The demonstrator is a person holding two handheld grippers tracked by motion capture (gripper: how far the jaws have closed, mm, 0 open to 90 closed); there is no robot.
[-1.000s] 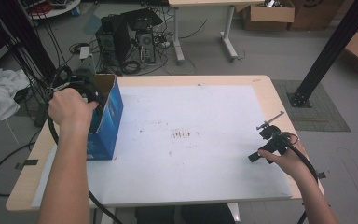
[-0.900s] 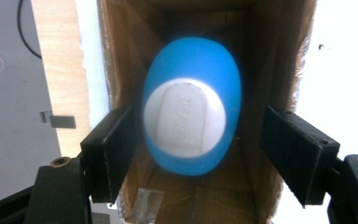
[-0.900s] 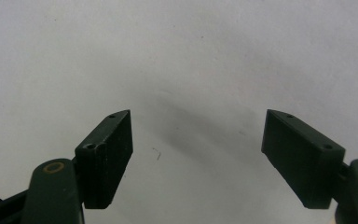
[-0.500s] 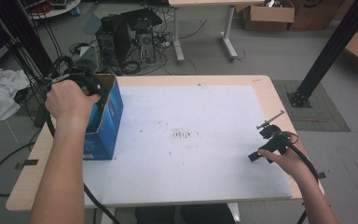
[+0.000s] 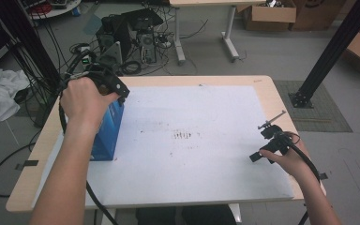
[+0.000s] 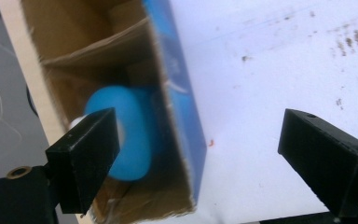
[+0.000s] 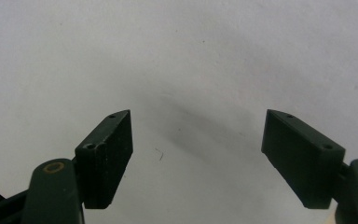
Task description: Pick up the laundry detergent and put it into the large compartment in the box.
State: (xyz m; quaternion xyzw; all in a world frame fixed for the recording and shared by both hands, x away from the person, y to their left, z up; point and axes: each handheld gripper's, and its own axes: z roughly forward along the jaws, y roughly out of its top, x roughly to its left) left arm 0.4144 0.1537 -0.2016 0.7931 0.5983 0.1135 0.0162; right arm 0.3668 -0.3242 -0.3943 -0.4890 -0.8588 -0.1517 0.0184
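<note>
Blue box (image 5: 107,133) sat at the left edge of the table (image 5: 262,89), open top up, same spot as one second ago. A blue rounded object (image 6: 128,133) with a white end lay down inside its cardboard interior, seen in the left gripper view.

Diff vs earlier frames: left hand (image 5: 83,101) was low over the box mouth one second ago; it had since come up and shifted toward the far-left corner of the box. The left gripper (image 6: 198,140) fingers had just been opening. Nothing was between them: the left finger (image 6: 86,154) hung over the box opening in front of the blue object, the right finger (image 6: 324,161) over the white mat (image 5: 192,140), and the blue box wall ran through the gap below without contact. The right hand (image 5: 288,157) hadn't moved.

Pose: left forearm ran up the left side of the high view, hand wrapped on the left gripper body above the box's far end, the gripper angled down at the box and its cable trailing off the table. Right hand rested near the right edge of the mat, the right gripper (image 7: 198,156) pointed at bare mat, fingers spread wide, holding nothing.
</note>
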